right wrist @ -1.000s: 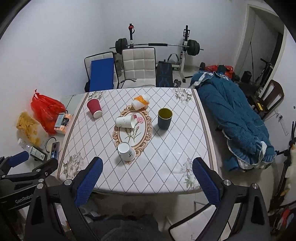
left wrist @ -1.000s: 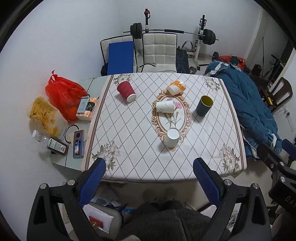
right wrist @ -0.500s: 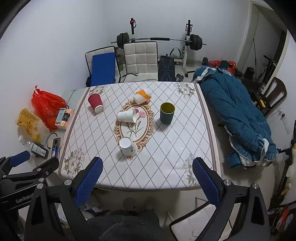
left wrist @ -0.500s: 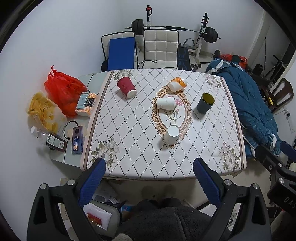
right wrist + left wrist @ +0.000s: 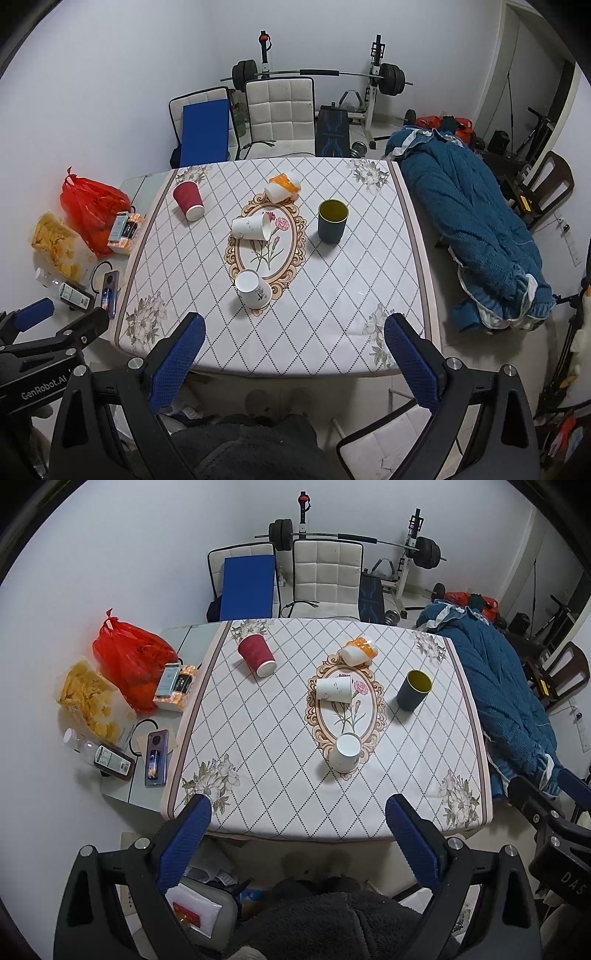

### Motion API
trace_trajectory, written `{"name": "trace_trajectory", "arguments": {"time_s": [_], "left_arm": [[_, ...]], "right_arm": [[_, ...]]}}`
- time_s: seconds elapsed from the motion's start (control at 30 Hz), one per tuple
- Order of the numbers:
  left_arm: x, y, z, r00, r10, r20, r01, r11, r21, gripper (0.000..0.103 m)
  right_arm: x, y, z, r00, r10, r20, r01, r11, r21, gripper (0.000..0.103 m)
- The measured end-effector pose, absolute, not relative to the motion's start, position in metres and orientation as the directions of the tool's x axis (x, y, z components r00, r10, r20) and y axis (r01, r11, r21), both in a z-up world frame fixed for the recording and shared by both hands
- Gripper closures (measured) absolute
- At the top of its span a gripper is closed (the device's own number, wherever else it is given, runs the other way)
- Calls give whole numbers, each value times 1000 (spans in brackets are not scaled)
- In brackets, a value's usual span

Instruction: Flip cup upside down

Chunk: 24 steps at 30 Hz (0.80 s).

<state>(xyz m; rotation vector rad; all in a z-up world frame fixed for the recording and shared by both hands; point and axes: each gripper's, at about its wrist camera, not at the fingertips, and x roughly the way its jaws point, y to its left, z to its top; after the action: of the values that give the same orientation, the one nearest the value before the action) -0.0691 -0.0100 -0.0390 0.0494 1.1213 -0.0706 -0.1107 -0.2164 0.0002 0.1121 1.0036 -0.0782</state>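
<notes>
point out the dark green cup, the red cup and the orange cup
dark green cup (image 5: 331, 227), right wrist view, on its outer side wall
red cup (image 5: 255, 654), left wrist view, on its ribbed side
orange cup (image 5: 364, 648), left wrist view, on its orange side

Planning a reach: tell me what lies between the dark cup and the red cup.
The white paper cup on its side, shown in the right wrist view.

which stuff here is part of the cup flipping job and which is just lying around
Job: red cup, orange cup, white cup on its side, near white cup, dark cup, left gripper, right gripper, both open.

Lying about: red bag, chips, phone, bottle, blue quilt.
</notes>
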Motion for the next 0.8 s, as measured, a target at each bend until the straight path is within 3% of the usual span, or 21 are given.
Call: {"name": "trace_trajectory", "arguments": {"time_s": [0.8], "left_arm": [[-67, -7, -35, 429, -16, -903, 84, 996, 22, 6]], "right_arm": [[-104, -222, -13, 507, -9, -862, 100, 994, 48, 4]]}}
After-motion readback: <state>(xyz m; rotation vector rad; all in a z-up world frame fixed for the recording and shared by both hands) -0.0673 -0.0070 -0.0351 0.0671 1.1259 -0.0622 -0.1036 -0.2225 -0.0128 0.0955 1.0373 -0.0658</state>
